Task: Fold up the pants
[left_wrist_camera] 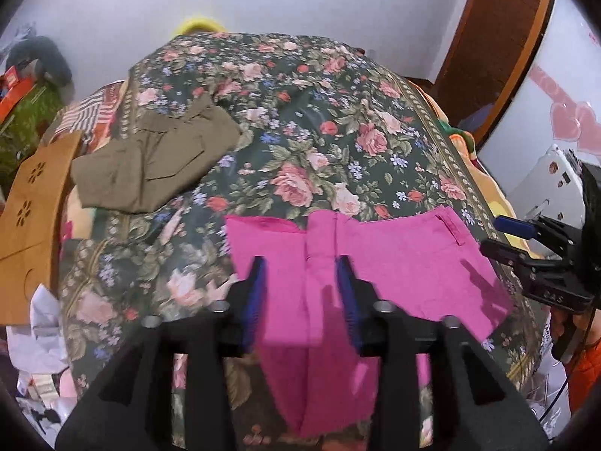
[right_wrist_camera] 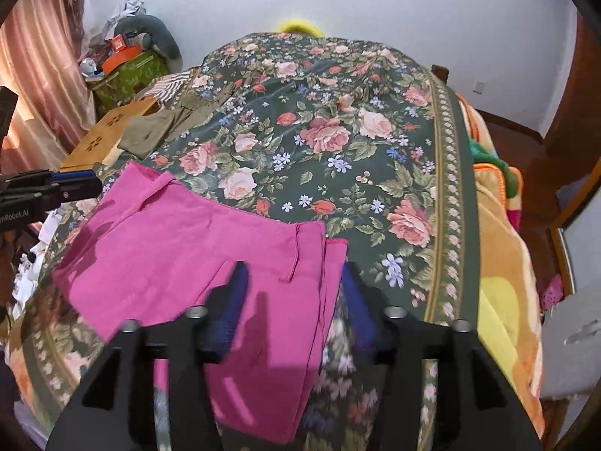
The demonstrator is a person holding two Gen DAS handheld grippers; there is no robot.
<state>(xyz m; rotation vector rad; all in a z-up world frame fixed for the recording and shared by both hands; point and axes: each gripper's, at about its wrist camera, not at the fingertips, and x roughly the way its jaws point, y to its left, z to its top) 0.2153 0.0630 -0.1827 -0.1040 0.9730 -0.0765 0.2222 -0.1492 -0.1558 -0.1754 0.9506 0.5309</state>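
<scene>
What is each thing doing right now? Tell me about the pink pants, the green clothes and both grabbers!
Pink pants: lying flat on the flowery bedspread, partly folded, not gripped.
Olive garment: folded, set aside at the bed's far left edge.
Left gripper: open, above the pants, holding nothing.
Right gripper: open, over the pants' right edge, holding nothing.
Bedspread: spread out, a little wrinkled.

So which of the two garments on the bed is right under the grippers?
The pink pants, spread below both open grippers; the olive garment lies apart, farther back to the left.
</scene>
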